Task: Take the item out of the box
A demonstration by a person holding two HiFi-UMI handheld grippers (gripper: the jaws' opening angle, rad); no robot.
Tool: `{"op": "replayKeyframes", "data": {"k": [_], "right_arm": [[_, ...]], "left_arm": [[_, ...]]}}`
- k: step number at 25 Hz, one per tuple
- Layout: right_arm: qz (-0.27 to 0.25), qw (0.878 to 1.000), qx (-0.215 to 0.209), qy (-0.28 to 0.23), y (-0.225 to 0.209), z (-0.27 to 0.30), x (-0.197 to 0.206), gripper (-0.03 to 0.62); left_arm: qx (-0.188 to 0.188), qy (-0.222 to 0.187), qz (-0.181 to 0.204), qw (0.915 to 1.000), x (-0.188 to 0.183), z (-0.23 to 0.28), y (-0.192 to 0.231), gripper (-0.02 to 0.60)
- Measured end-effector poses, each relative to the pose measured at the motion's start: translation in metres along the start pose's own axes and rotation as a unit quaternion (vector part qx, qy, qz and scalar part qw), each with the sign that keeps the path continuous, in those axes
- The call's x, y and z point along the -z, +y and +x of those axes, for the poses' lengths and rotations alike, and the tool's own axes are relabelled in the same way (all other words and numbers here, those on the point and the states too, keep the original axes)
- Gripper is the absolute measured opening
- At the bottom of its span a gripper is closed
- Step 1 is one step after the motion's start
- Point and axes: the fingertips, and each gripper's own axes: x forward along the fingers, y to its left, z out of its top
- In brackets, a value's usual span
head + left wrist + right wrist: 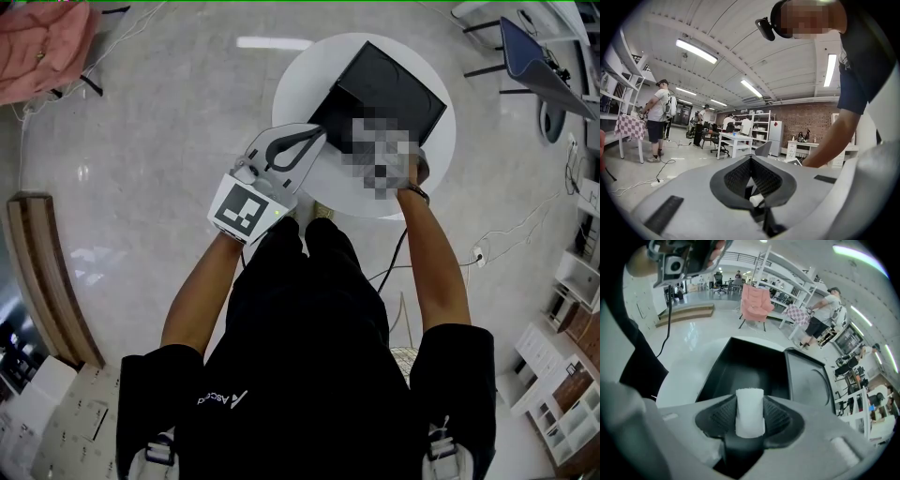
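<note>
A black box (394, 94) stands open on a round white table (305, 84). In the right gripper view the box's dark inside (745, 366) lies just beyond the jaws, with its lid (806, 380) lying beside it on the right. My right gripper (750, 397) is shut on a white foam cylinder (750, 413), held upright between the ribbed pads above the box's near edge. A mosaic patch hides that gripper in the head view. My left gripper (317, 133) hovers by the box's left corner, its jaws (751, 158) shut and empty, pointing up toward the room.
A pink chair (42, 47) and a low wooden platform (47, 281) stand left of the table. A dark chair (534, 56) is at the far right, shelves (572, 375) at the lower right. A cable (506, 234) runs over the floor. People (658, 117) stand farther off.
</note>
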Motion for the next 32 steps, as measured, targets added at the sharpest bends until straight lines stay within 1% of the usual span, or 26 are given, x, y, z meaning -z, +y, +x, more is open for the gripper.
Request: {"op": "replayKeyframes", "data": {"k": [3,6,8,10,12,13,16,19,21,22,25,27,30,32], "right_arm": [[0.044,0.998,0.012,-0.036,-0.003,-0.026,-0.006,0.172],[0.089,0.992,0.028,-0.08,-0.007,-0.057,-0.015,0.172],[0.119,0.985,0.04,-0.114,-0.012,-0.081,-0.021,0.172],[0.151,0.975,0.05,-0.157,-0.018,-0.11,-0.027,0.172],[0.189,0.958,0.056,-0.208,-0.024,-0.143,-0.035,0.172],[0.209,0.947,0.059,-0.237,-0.027,-0.161,-0.038,0.172],[0.257,0.903,0.071,-0.338,-0.038,-0.218,-0.05,0.172],[0.281,0.862,0.082,-0.414,-0.039,-0.27,-0.053,0.172],[0.285,0.839,0.088,-0.454,-0.037,-0.301,-0.055,0.172],[0.284,0.83,0.091,-0.471,-0.035,-0.315,-0.056,0.172],[0.28,0.806,0.097,-0.512,-0.026,-0.351,-0.058,0.172],[0.276,0.793,0.1,-0.533,-0.017,-0.372,-0.058,0.172],[0.267,0.779,0.107,-0.557,-0.005,-0.395,-0.057,0.172],[0.264,0.771,0.11,-0.569,0.001,-0.406,-0.055,0.172]], "left_arm": [[0.004,0.0,0.006,1.0,-0.004,-0.002,-0.009,-0.002],[0.009,-0.003,0.009,0.9999,-0.009,-0.004,-0.018,-0.002],[0.013,-0.006,0.012,0.9998,-0.014,-0.002,-0.024,-0.002],[0.016,-0.009,0.015,0.9997,-0.02,0.002,-0.031,-0.002],[0.02,-0.01,0.019,0.9996,-0.03,0.004,-0.04,-0.002],[0.022,-0.013,0.021,0.9995,-0.036,0.006,-0.044,-0.002],[0.027,-0.042,0.026,0.9984,-0.058,0.01,-0.057,-0.002],[0.033,-0.06,0.029,0.9972,-0.08,0.011,-0.074,-0.002],[0.039,-0.073,0.032,0.996,-0.095,0.011,-0.086,-0.002],[0.042,-0.079,0.035,0.9953,-0.102,0.011,-0.092,-0.002],[0.053,-0.095,0.046,0.993,-0.119,0.008,-0.111,-0.002],[0.061,-0.106,0.051,0.9911,-0.131,0.004,-0.126,-0.002],[0.073,-0.125,0.056,0.9879,-0.147,-0.001,-0.146,-0.002],[0.075,-0.126,0.061,0.9874,-0.151,-0.003,-0.153,-0.002]]}}
